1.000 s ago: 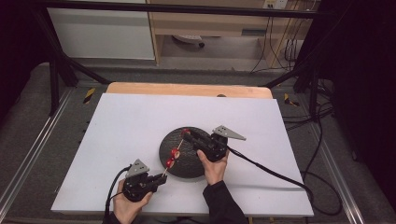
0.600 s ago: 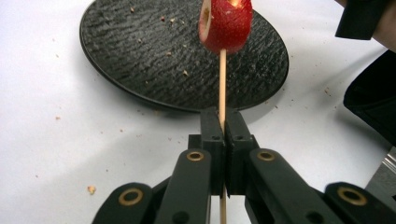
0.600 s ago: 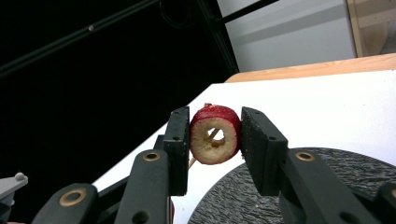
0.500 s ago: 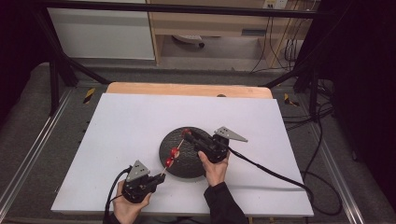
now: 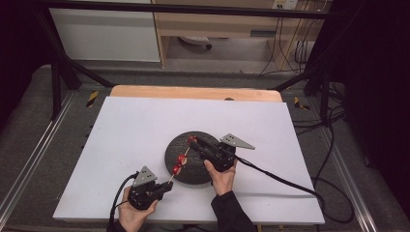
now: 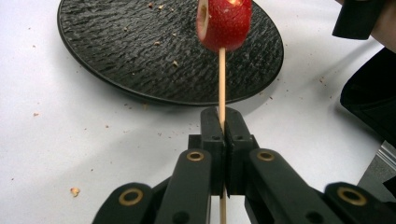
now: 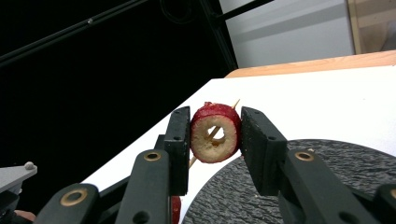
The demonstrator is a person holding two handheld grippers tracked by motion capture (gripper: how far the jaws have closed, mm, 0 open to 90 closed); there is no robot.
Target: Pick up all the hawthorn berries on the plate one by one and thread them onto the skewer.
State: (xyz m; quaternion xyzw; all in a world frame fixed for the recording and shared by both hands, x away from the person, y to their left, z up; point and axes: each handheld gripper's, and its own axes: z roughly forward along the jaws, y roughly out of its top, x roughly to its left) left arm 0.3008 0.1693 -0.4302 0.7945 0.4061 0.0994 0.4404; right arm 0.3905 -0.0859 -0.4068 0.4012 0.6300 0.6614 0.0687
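Note:
A thin wooden skewer (image 6: 222,79) is clamped between the jaws of my left gripper (image 6: 222,117), which is shut on its lower end. A red cored fruit slice (image 6: 224,21) is threaded on it above the black plate (image 6: 140,51). In the high view my left gripper (image 5: 167,185) sits at the table's near edge, and the skewer (image 5: 172,178) slants up over the plate (image 5: 193,171) with two red slices (image 5: 180,164) on it. My right gripper (image 7: 215,127) is shut on a third red ring slice (image 7: 215,133) at the skewer's tip (image 7: 236,103), which pokes through its hole.
The black plate (image 7: 327,186) lies on a white sheet (image 5: 145,130) over a wooden table (image 5: 193,93). Crumbs dot the sheet near the plate. Cables trail off to the right, and dark frame bars stand at the table's back and sides.

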